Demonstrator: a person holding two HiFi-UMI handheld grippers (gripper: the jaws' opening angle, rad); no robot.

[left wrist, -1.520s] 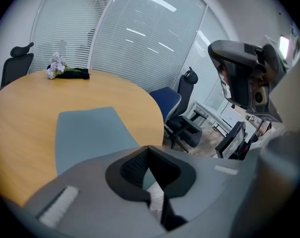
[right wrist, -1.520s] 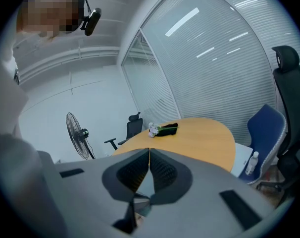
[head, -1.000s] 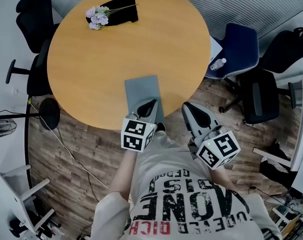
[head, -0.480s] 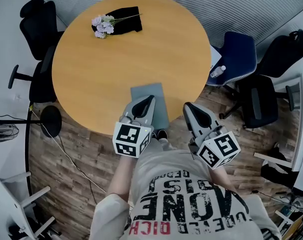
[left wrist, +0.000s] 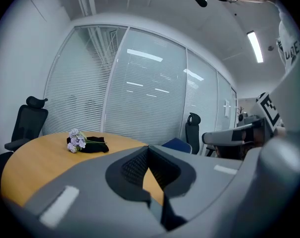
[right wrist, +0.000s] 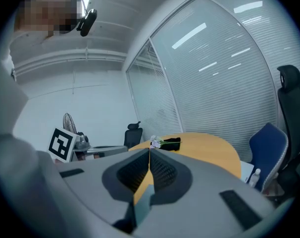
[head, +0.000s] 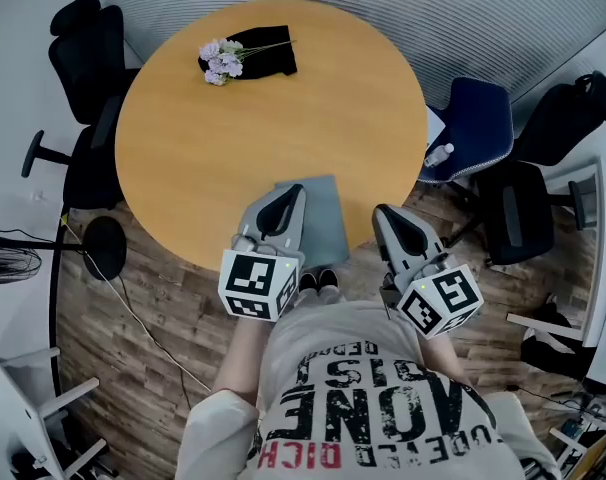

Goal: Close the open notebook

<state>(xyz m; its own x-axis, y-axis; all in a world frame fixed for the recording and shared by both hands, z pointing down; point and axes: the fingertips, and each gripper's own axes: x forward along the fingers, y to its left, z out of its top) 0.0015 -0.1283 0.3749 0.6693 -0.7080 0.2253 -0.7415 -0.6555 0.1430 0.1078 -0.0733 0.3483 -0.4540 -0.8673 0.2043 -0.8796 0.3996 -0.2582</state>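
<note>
Closing the notebook (head: 323,218): looking already done, judging by the single flat grey cover facing up with no loose page showing.
Notebook place: lying shut at the near rim of the round counter (head: 213,138), roughly square to the person, probably for staying within easy reach of both arms.
Left tongs (head: 295,190): hovering over the left part of the notebook, clenched on nothing, jaw tips meeting with only counter wood showing beyond them in the left gripper view; pointing almost level and not pressing on the cover, so seemingly holding clear of it rather than working it.
Right tongs (head: 387,211): hanging off the counter's rim, to the right of the notebook and over the wooden floor (head: 163,308); clenched and empty too; apparently waiting aside and leaving the cover to the other pair.
Flowers (head: 218,56): lying on a black cloth (head: 268,53) at the far side of the counter, well apart from the notebook, taking no part in the job.
Blue chair (head: 478,113): standing beside the counter on the right, carrying a small bottle (head: 436,154), out of the way.
Remaining work: judging little or none, perhaps only checking that the cover is staying flat.
</note>
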